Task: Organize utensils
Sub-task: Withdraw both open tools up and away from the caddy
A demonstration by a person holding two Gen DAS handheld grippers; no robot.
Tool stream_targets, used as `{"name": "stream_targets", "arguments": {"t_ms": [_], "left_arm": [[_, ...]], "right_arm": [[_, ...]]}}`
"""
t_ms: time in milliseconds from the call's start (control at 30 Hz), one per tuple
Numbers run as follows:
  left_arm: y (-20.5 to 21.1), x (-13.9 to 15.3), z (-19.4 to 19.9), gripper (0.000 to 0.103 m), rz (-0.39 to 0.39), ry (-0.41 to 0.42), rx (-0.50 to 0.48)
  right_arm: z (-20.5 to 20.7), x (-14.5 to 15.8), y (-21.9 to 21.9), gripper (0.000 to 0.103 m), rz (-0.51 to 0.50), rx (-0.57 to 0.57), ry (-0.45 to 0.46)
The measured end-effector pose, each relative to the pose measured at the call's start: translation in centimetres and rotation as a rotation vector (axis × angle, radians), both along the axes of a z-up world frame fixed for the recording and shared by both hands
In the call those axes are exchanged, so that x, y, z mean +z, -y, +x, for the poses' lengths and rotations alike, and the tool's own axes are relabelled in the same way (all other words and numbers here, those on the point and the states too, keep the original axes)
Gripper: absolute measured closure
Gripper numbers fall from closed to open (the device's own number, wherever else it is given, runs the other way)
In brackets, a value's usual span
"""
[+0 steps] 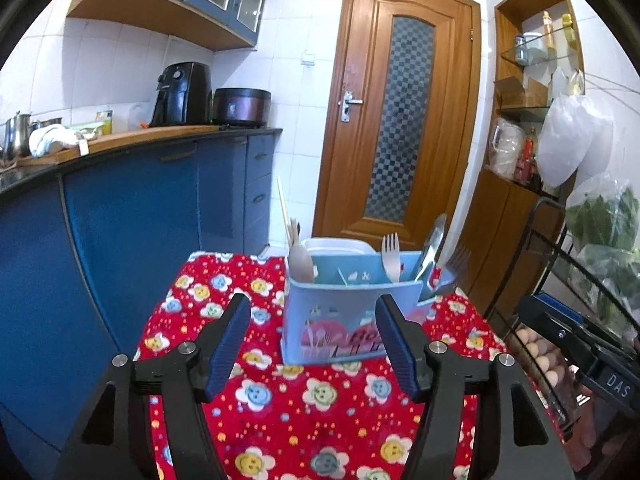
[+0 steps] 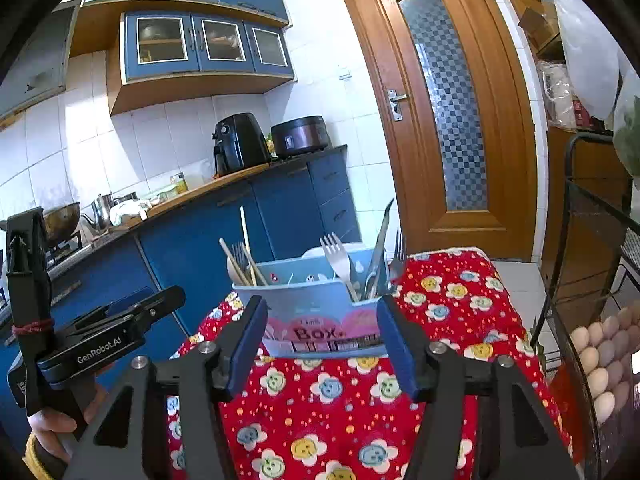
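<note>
Pointing slightly downward, both grippers, left gripper (image 1: 314, 314) and right gripper (image 2: 322, 316), gape before the utensil box (image 1: 344, 312).

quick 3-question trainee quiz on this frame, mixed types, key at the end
1. True or false: the left gripper is shut on the pale fork.
2. Multiple choice: the blue utensil box stands on: A) the kitchen counter B) the red flowered cloth C) the wire rack.
3. Fill in: seen from the right wrist, the chopsticks sit at the ____ end of the box.

Key:
1. False. Both it and the right gripper are open, nothing between the pads.
2. B.
3. Left.
</note>
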State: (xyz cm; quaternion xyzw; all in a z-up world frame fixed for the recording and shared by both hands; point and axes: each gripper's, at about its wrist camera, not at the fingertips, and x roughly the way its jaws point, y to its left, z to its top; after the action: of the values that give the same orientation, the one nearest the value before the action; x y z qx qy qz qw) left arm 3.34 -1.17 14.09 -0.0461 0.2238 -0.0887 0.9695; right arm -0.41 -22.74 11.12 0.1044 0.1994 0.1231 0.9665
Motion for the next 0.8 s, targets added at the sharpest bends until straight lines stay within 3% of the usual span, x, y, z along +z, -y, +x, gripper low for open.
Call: {"name": "stream_targets", "arguments": {"t_ms": [300,800], "left_arm": [[-0.1,-3.0,-1.5,0.036,0.010,-0.031,0.020],[-0.5,-8.5,-1.5,0.036,0.021,-0.074,0.078]], "right_arm": [[-1.2,-2.8,-0.7,0.032,-0.006,-0.012,-0.042],[-1.5,-9.1,-1.2,0.029,-0.075,-0.069,-0.098]]}}
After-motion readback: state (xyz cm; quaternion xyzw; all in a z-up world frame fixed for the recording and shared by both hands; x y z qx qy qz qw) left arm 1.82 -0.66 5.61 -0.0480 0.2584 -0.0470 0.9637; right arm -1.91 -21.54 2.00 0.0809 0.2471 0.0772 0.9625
